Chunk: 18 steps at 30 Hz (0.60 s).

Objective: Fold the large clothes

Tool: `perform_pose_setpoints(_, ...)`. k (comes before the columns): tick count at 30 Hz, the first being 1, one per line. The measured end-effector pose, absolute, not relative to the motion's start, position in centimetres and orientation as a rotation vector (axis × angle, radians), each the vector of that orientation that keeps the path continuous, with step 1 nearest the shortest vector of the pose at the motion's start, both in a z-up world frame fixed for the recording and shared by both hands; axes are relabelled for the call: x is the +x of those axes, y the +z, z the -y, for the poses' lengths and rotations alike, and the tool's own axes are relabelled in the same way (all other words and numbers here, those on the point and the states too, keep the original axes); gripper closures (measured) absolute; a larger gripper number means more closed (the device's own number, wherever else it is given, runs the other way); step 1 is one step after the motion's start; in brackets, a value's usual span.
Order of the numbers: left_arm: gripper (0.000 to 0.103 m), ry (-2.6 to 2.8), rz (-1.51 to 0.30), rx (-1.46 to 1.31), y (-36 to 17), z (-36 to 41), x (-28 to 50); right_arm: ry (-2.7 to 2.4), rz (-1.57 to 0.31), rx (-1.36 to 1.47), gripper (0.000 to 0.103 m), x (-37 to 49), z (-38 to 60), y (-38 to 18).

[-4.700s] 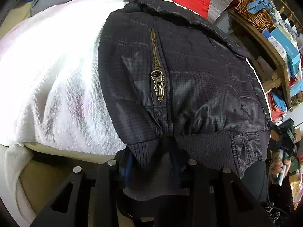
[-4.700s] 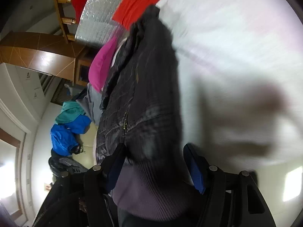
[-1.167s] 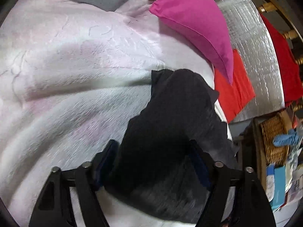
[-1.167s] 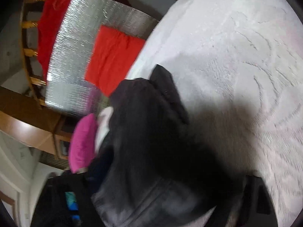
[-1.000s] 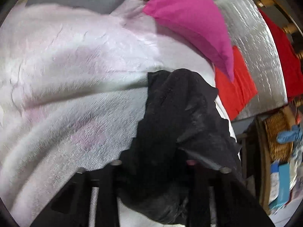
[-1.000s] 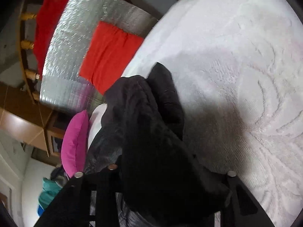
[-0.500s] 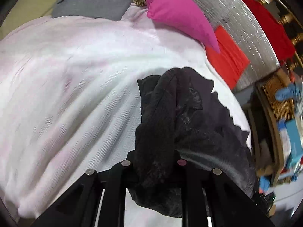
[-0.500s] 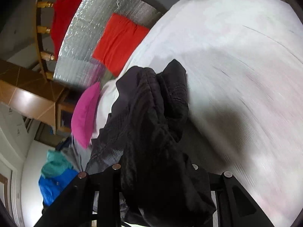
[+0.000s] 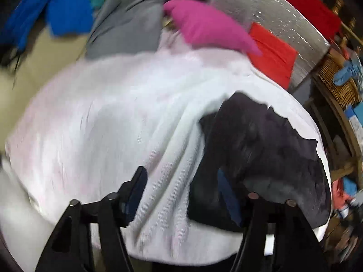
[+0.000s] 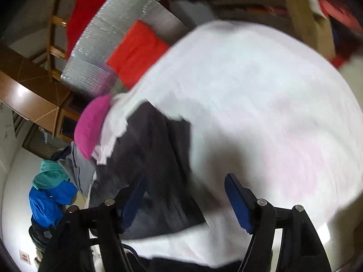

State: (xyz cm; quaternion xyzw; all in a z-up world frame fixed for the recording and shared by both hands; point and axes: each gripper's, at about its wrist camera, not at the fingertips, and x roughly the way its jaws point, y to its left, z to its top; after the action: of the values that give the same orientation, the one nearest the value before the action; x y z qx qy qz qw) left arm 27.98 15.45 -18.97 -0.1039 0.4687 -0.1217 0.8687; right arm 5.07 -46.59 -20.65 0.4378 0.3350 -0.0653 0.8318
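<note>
A dark quilted jacket (image 9: 261, 149) lies bunched on the white blanket (image 9: 113, 117) at the right of the left wrist view. My left gripper (image 9: 181, 195) is open and empty above the blanket, its right finger beside the jacket's left edge. In the right wrist view the jacket (image 10: 149, 158) lies at lower left on the same blanket (image 10: 261, 113). My right gripper (image 10: 186, 199) is open and empty above the jacket's right edge. Both views are blurred by motion.
A pink pillow (image 9: 208, 27), a grey garment (image 9: 127, 29) and blue clothes (image 9: 56, 11) lie beyond the blanket. A red cloth (image 9: 272, 54) and silver foil sheet (image 9: 272, 11) sit at the back right. A wooden shelf with a wicker basket (image 9: 338, 83) stands at the right.
Both grippers have opened and let go of the jacket, which has dropped onto the blanket. Both have pulled back and up from it.
</note>
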Motion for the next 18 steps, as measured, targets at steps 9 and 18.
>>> perform_pose_setpoints(9, 0.024, -0.363, -1.1, -0.093, -20.2, -5.2, 41.9, -0.052, -0.918, 0.691, 0.022, 24.7, 44.8, -21.4)
perform_pose_setpoints(18, 0.028, -0.433, -1.23, -0.022, -24.8, 1.4, 47.0, -0.036, -0.985, 0.569, 0.036, 30.2, 43.9, -25.0)
